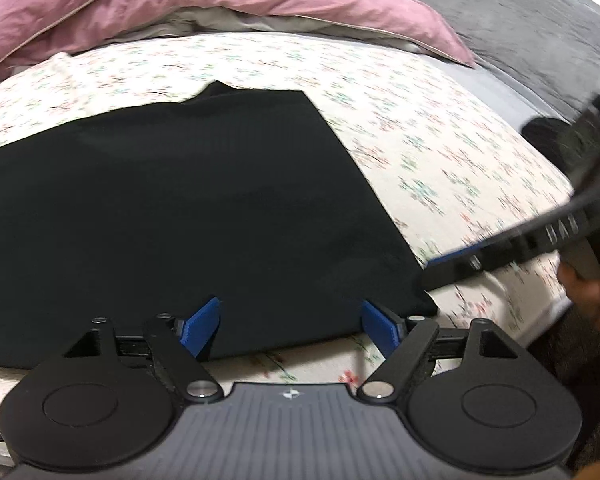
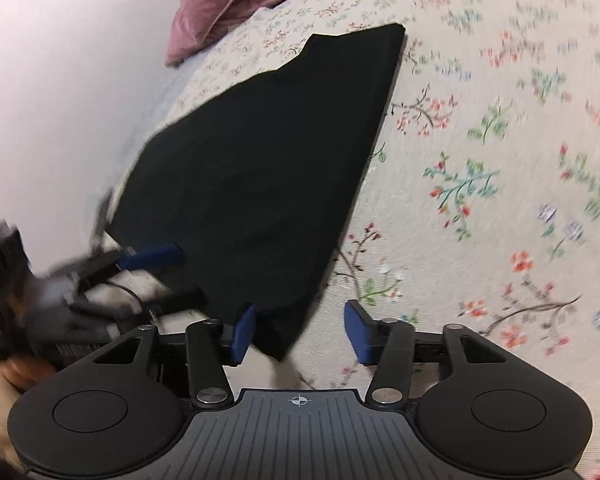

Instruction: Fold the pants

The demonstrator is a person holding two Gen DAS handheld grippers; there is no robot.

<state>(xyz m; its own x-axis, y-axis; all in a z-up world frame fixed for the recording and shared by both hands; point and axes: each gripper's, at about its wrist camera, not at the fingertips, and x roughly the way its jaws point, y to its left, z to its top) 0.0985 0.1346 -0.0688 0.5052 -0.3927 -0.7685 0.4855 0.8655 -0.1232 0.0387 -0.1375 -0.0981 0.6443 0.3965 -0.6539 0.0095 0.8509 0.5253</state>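
Black pants [image 1: 172, 208] lie folded flat on the floral bedsheet [image 1: 412, 120]. My left gripper [image 1: 291, 326] hovers over their near edge, jaws wide open, blue pads on either side of the cloth and not pressing it. In the right wrist view the pants [image 2: 260, 160] run away from me. Their near corner lies between the blue pads of my right gripper [image 2: 300, 332], which is open with a clear gap on the right side. The right gripper [image 1: 432, 274] also enters the left wrist view from the right, blurred. The left gripper [image 2: 176, 276] shows blurred at the pants' left edge.
A pink duvet [image 1: 180, 4] is bunched at the head of the bed, with a grey blanket [image 1: 520, 28] beside it. A white wall [image 2: 60, 80] borders the bed on the left. The floral sheet [image 2: 500, 160] stretches to the right of the pants.
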